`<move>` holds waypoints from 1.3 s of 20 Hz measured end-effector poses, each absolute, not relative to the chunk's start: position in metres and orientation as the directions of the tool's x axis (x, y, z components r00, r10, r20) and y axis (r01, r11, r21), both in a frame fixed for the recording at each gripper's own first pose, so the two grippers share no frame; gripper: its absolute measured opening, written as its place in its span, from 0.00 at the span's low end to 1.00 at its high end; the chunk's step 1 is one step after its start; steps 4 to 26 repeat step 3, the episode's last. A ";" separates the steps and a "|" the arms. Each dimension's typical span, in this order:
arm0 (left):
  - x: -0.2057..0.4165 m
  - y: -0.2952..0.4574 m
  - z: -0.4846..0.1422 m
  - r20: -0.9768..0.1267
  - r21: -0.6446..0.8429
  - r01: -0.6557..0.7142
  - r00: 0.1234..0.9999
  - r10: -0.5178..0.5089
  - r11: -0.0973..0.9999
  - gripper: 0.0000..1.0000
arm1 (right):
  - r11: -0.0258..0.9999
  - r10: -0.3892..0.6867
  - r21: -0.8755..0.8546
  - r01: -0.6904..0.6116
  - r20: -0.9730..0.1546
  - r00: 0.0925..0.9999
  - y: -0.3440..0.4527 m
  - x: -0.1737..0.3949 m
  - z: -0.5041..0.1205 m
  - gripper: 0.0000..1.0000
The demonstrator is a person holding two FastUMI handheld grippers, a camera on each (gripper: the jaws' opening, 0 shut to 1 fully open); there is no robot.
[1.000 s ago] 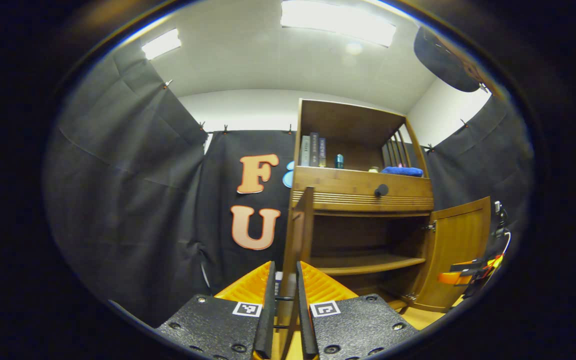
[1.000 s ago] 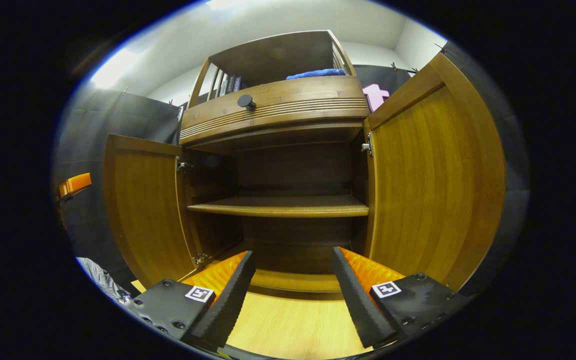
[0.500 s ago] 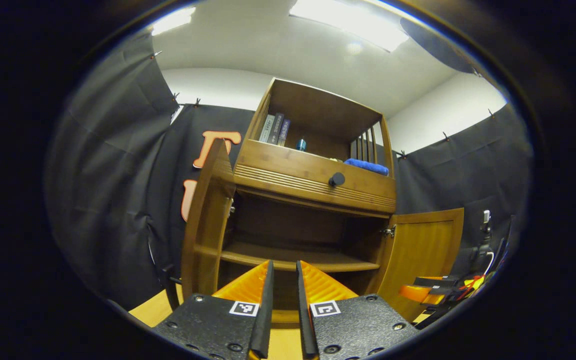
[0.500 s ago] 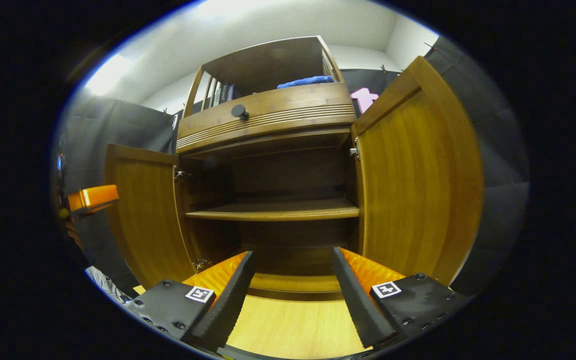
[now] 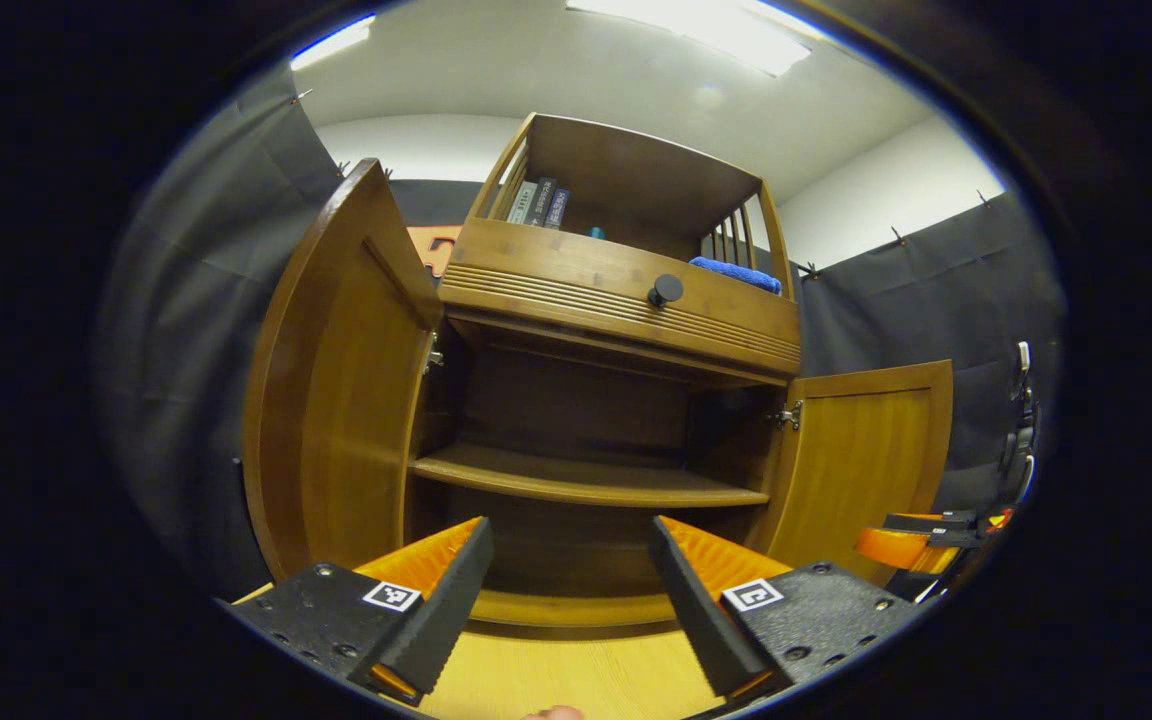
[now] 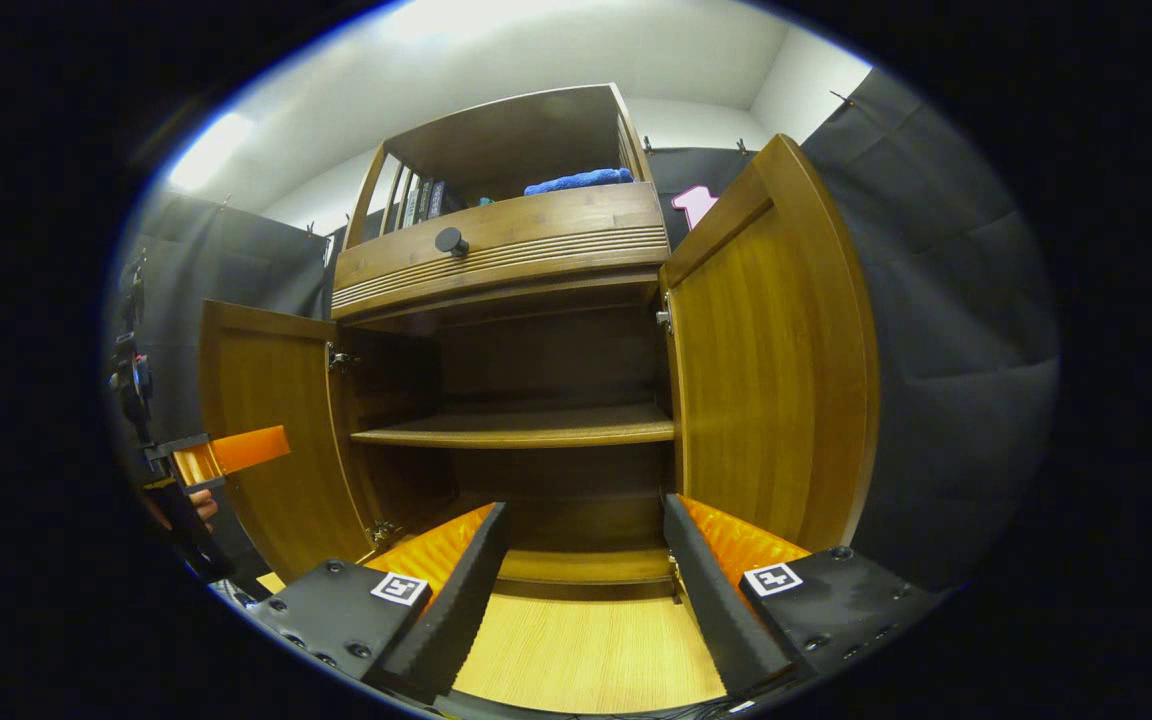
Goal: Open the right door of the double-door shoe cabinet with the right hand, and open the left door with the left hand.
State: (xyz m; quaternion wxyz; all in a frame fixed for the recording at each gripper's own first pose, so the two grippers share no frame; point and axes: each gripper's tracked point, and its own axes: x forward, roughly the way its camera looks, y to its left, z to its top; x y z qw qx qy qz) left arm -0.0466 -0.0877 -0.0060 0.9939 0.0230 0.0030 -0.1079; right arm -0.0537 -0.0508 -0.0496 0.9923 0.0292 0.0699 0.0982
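Both doors [image 5: 336, 400] [image 6: 771, 350] stand wide, my left gripper [image 5: 568, 590] and right gripper [image 6: 586, 580] spread empty, so I'd only withdraw.

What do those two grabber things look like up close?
Each has two wedge-shaped fingers, orange on the outside with black ridged pads inside. The left gripper and the right gripper both sit on bumpy black plates with screws, and each plate carries a little black-and-white square marker.
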 end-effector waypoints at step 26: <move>-0.045 -0.089 -0.007 0.002 0.081 0.194 0.981 -0.194 0.978 0.91 | 0.978 0.203 0.066 -0.196 -0.135 0.970 -0.053 -0.052 -0.049 0.99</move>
